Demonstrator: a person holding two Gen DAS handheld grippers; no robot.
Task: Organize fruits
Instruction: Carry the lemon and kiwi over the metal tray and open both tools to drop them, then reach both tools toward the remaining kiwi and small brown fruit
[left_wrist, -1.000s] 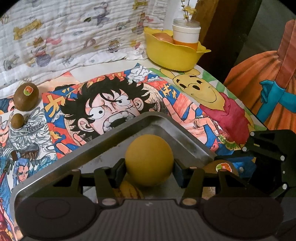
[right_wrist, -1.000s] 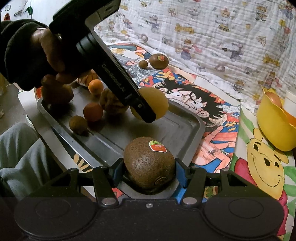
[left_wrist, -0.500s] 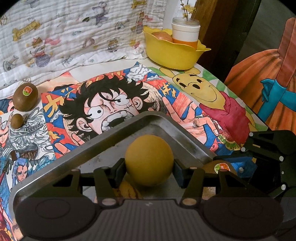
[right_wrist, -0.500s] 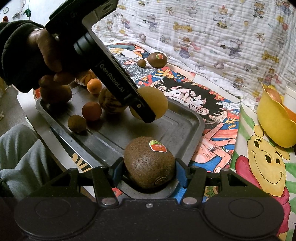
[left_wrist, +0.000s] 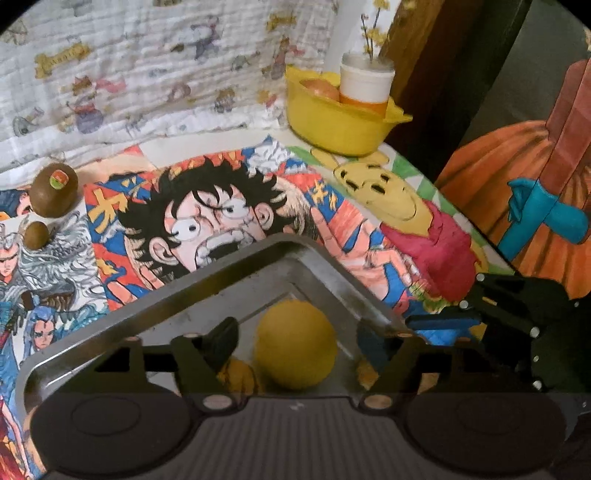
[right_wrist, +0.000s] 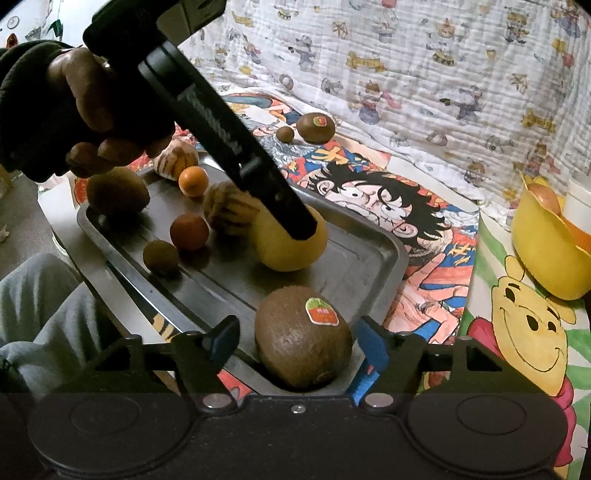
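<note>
On the metal tray (right_wrist: 376, 258), left gripper (left_wrist: 295, 338) fingers just spreading off the yellow fruit (left_wrist: 295, 343), right gripper (right_wrist: 295, 339) likewise letting go of the stickered kiwi (right_wrist: 303, 338), both fruits sitting loose.

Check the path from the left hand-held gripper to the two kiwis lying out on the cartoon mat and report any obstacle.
From the left hand-held gripper, the yellow fruit sits between its open fingers, and the tray's raised rim lies just beyond. Past the rim, only bare mat leads to the large kiwi and small kiwi.
</note>
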